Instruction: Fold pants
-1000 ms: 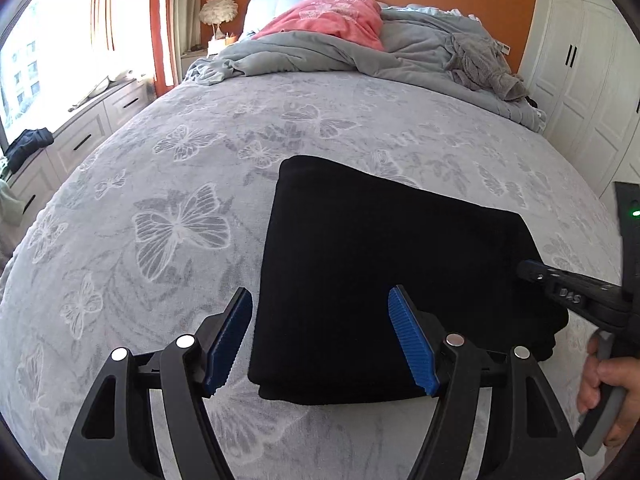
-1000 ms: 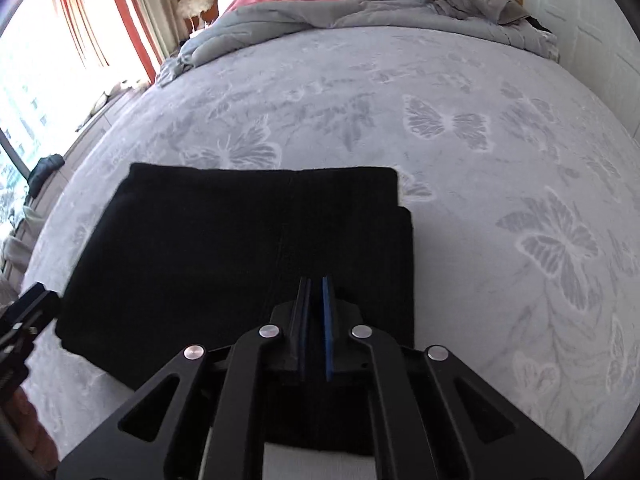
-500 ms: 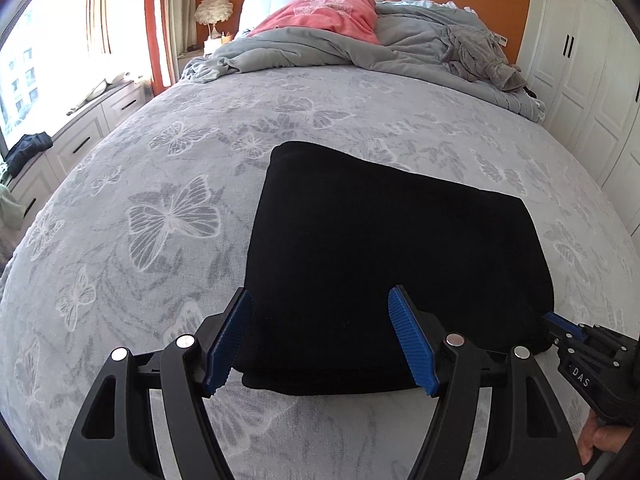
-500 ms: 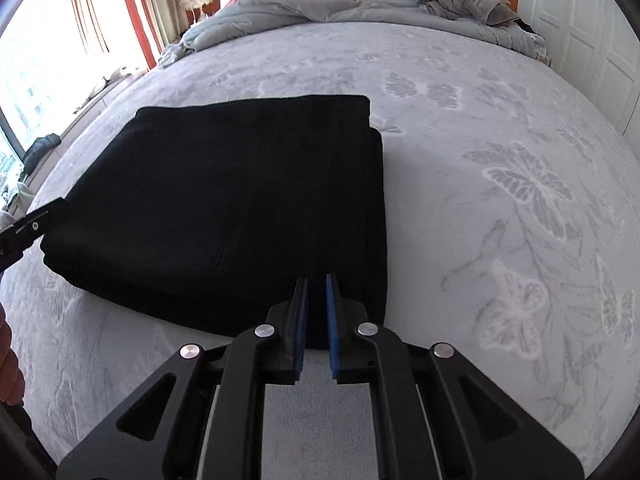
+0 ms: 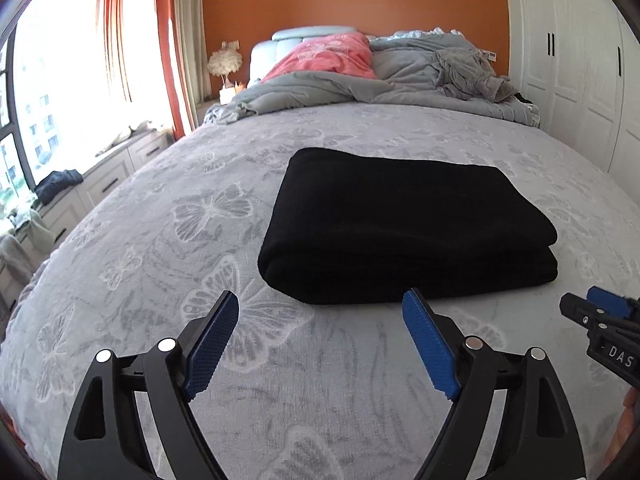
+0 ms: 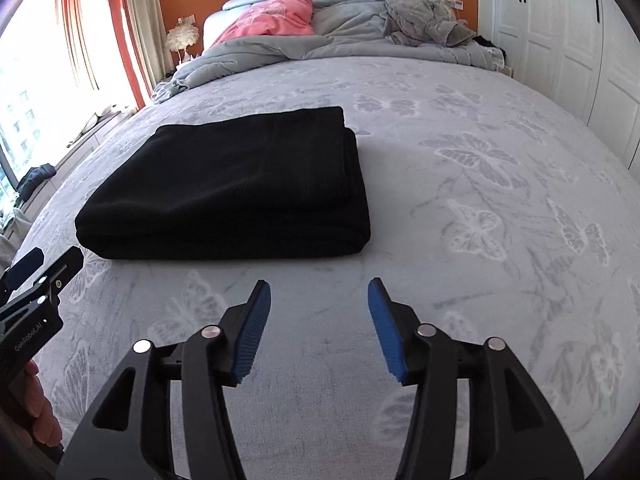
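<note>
The black pants (image 5: pixel 404 224) lie folded into a thick rectangle on the grey butterfly bedspread (image 5: pixel 160 248); they also show in the right wrist view (image 6: pixel 240 188). My left gripper (image 5: pixel 320 320) is open and empty, just short of the pants' near edge. My right gripper (image 6: pixel 316 304) is open and empty, near the pants' near right corner, not touching them. The right gripper's tip shows at the right edge of the left wrist view (image 5: pixel 600 316), and the left gripper shows at the left edge of the right wrist view (image 6: pixel 36 280).
A rumpled grey duvet (image 5: pixel 360 88) and a pink pillow (image 5: pixel 328 56) lie at the head of the bed. White wardrobe doors (image 5: pixel 572 72) stand on the right. A window with orange curtains (image 5: pixel 120 40) and low drawers (image 5: pixel 108 176) are on the left.
My right gripper has let go of the pants, opened and pulled back. My left gripper has also drawn back from over the pants. The pants lie still, folded.
</note>
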Demonstrator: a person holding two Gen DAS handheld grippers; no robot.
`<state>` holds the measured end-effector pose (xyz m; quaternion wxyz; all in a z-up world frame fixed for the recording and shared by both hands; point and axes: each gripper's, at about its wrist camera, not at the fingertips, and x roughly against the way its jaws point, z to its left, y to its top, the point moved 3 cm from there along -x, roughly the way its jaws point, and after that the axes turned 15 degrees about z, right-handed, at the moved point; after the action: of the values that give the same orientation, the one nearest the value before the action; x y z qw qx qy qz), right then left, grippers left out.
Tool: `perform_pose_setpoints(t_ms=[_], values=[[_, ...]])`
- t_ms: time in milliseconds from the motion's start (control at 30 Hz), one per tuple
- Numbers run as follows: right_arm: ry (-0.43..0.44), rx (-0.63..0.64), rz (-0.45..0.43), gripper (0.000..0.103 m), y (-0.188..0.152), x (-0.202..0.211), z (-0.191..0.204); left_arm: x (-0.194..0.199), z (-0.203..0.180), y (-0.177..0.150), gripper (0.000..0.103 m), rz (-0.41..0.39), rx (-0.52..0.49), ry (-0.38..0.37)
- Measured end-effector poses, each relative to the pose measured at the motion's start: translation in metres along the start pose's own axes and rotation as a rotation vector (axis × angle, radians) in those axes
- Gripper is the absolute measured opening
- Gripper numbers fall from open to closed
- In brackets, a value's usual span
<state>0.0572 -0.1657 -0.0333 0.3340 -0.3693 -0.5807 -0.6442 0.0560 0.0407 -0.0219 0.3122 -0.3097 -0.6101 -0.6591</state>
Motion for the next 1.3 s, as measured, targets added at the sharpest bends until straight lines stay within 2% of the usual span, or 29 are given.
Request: perform_pose_setpoints(t_ms=[67,267,433,600,767,900,1300], values=[[-0.008,-0.001,-0.028,0.057,-0.003,0.000,0.001,-0.007,-0.003,-0.003,0.081,-0.005,-0.018,0.029],[-0.025,0.023,-0.056,0.057,-0.022,-0.002,0.006,-0.012,0.008,-0.011,0.081,-0.003,0.078,-0.003],[-0.030,0.035,-0.029,0.060,-0.032,-0.007,0.009,-0.017,0.016,-0.013,0.081,0.009,0.115,-0.031],[-0.046,0.030,-0.020,0.061,-0.033,-0.010,0.010,-0.025,0.011,-0.013,0.081,0.039,0.087,-0.042],[-0.075,0.057,-0.030,0.061,-0.034,-0.010,0.015,-0.023,0.002,-0.016,0.081,0.026,0.045,-0.037],[-0.070,0.044,-0.030,0.065,-0.034,-0.010,0.014,-0.023,0.001,-0.016,0.081,0.030,0.044,-0.035],[-0.066,0.035,-0.025,0.067,-0.034,-0.010,0.012,-0.024,0.001,-0.016,0.081,0.029,0.042,-0.032]])
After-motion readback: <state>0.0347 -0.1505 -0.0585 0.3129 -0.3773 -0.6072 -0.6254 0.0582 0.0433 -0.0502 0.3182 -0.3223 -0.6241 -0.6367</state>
